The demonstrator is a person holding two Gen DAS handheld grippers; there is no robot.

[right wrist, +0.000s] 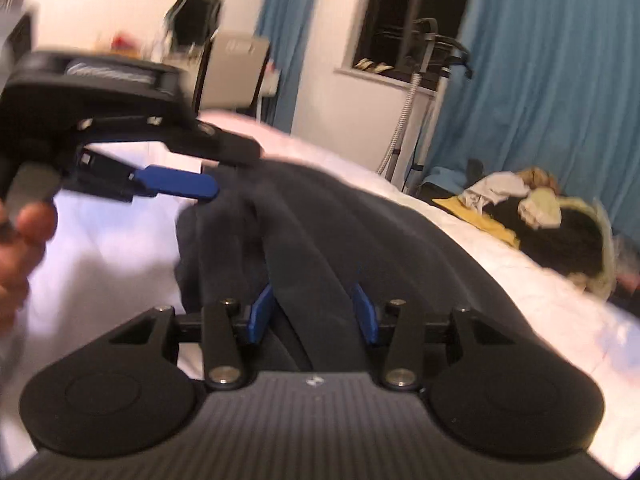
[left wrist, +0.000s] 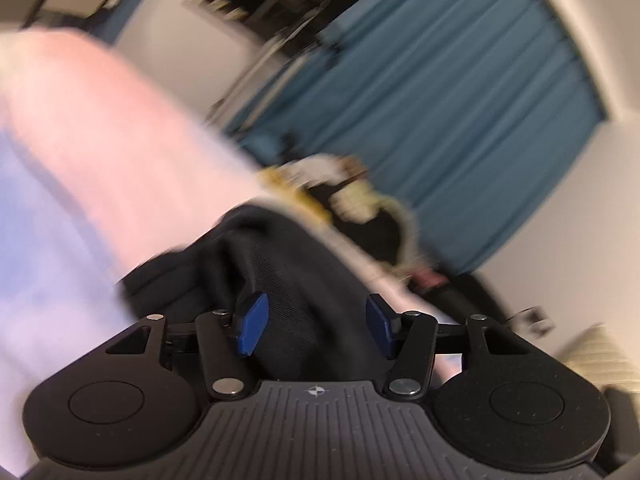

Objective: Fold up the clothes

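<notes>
Dark garment (right wrist: 328,240) on white bed (right wrist: 460,220); blue curtains (right wrist: 552,80) behind.

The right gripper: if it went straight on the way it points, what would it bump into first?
Most likely the dark garment on the white bed. The right gripper points slightly downward with open jaws, and the cloth lies right ahead between them, though depth is hard to judge.

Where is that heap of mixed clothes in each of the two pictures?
Left wrist view: the clothes heap sits just above centre, at the bed's far edge.
Right wrist view: the heap lies at the right, on the white bedsheet.
Shared landmark: the blue curtain behind it.
</notes>
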